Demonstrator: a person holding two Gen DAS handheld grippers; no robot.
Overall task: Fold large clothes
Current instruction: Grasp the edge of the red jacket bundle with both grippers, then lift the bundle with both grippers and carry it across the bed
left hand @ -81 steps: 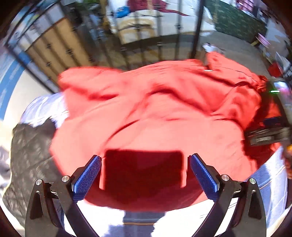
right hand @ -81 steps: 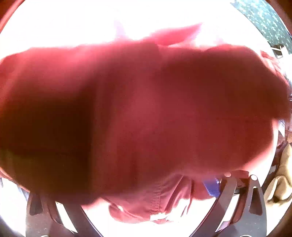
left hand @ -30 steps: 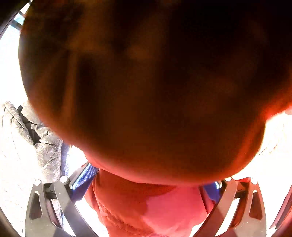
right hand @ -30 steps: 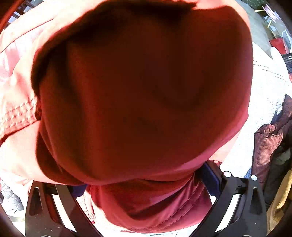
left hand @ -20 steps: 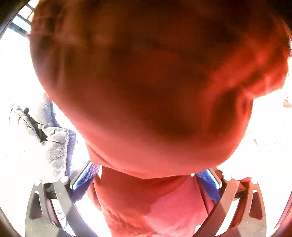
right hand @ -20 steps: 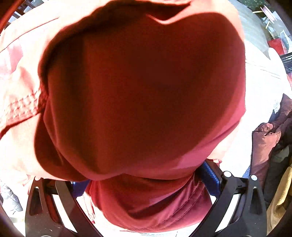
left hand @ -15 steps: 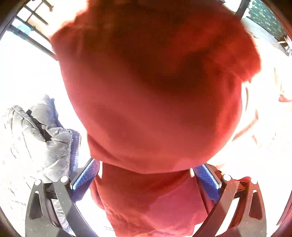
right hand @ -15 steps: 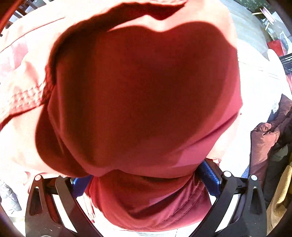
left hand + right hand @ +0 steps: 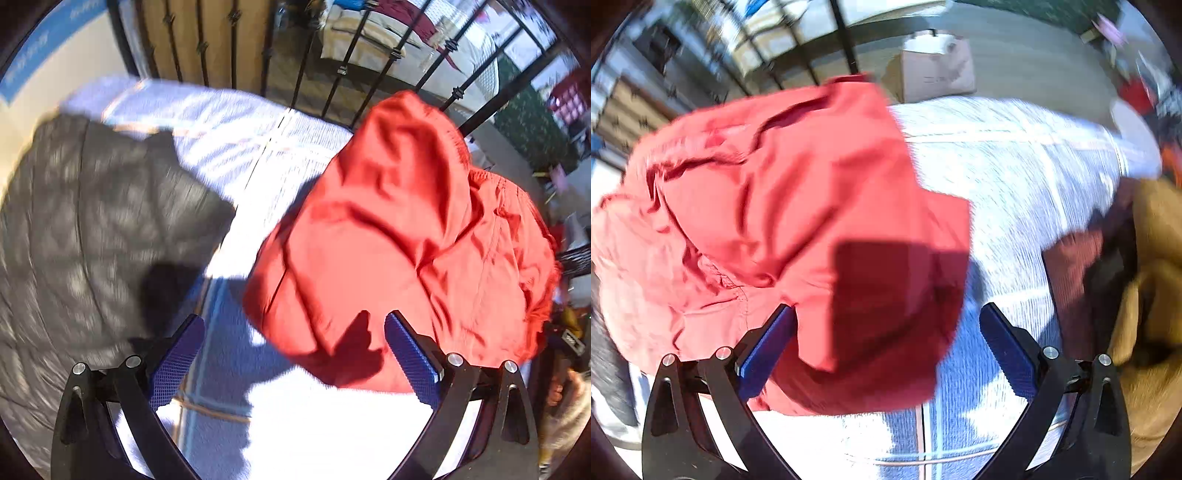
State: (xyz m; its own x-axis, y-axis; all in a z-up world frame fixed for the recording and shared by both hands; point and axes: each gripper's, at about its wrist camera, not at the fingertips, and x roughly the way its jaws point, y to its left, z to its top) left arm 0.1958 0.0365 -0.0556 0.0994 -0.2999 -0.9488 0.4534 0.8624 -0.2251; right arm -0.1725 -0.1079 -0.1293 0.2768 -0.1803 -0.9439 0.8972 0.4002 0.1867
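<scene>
My left claw [image 9: 293,343] is spread wide with nothing between its blue pads, and it hangs above the white surface [image 9: 229,129]. The red garment [image 9: 406,240] lies bunched in a loose heap on that surface, ahead of this claw and off to its right; the near edge of the heap reaches to just beside the right-hand pad, but I cannot tell whether it touches. To the left lies a dark quilted jacket [image 9: 81,229], apart from the red heap, with bare white cloth between them.

My right claw [image 9: 886,341] is also spread, gripping nothing. From this side the red garment [image 9: 783,221] sits ahead and to the left, and its near folded corner droops into the gap between the pads, close against the left one. To the right of this claw, a maroon garment [image 9: 1071,266] and a tan garment [image 9: 1152,295] lie piled together at the edge of the surface [image 9: 1015,166].
</scene>
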